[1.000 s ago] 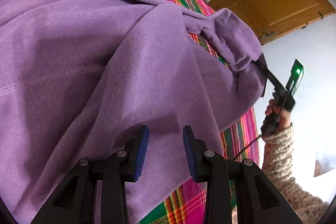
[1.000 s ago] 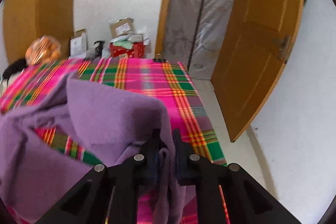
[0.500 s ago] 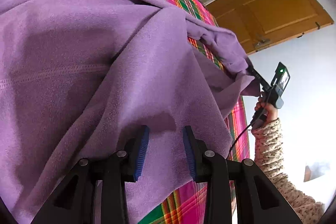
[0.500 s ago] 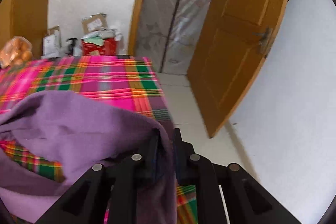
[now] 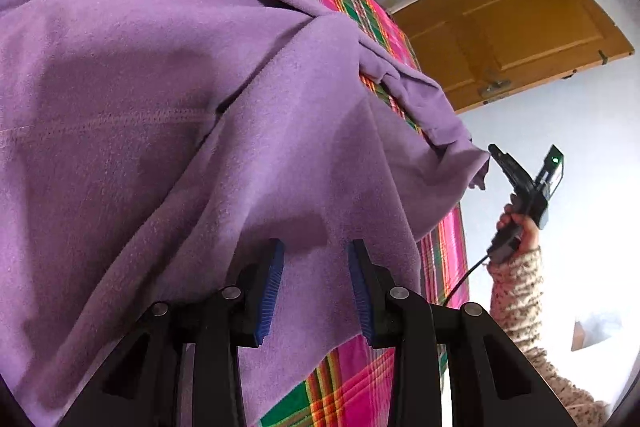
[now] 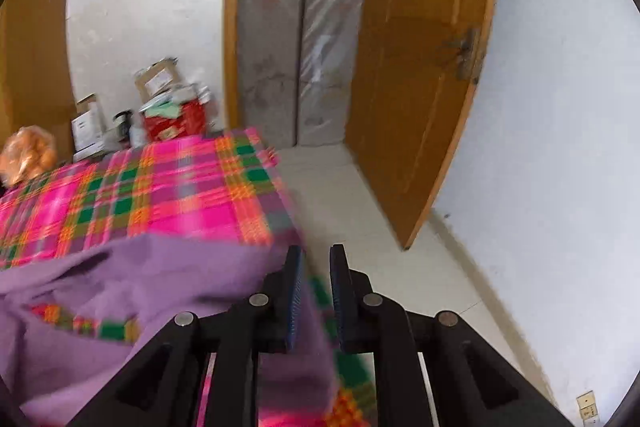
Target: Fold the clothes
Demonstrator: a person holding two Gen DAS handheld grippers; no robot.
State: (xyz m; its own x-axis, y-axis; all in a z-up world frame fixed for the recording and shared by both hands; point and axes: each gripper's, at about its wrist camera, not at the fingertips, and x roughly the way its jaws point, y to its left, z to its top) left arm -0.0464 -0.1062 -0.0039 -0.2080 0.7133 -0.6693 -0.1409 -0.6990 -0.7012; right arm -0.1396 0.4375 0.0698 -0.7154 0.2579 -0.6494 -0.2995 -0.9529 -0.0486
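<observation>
A purple fleece garment (image 5: 168,115) lies spread over the bed's pink and green plaid cover (image 5: 360,395). My left gripper (image 5: 316,247) hovers just above the garment's near part, open, with cloth below it and nothing between the pads. In the left wrist view my right gripper (image 5: 493,149) sits just past the garment's far right corner (image 5: 476,171), held by a hand in a patterned sleeve (image 5: 516,291). In its own view the right gripper (image 6: 317,251) has its jaws a narrow gap apart, with floor showing between the tips. The purple garment (image 6: 132,275) lies left of and under them.
The bed's right edge (image 6: 288,211) drops to a pale tiled floor (image 6: 392,267). An open wooden door (image 6: 420,75) and a white wall (image 6: 560,147) stand to the right. Boxes and a red container (image 6: 172,115) stand beyond the bed's far end.
The right gripper swung right, past the bed's edge. The purple cloth it pinched has come out from between its fingers. The left gripper shifted only slightly over the garment.
</observation>
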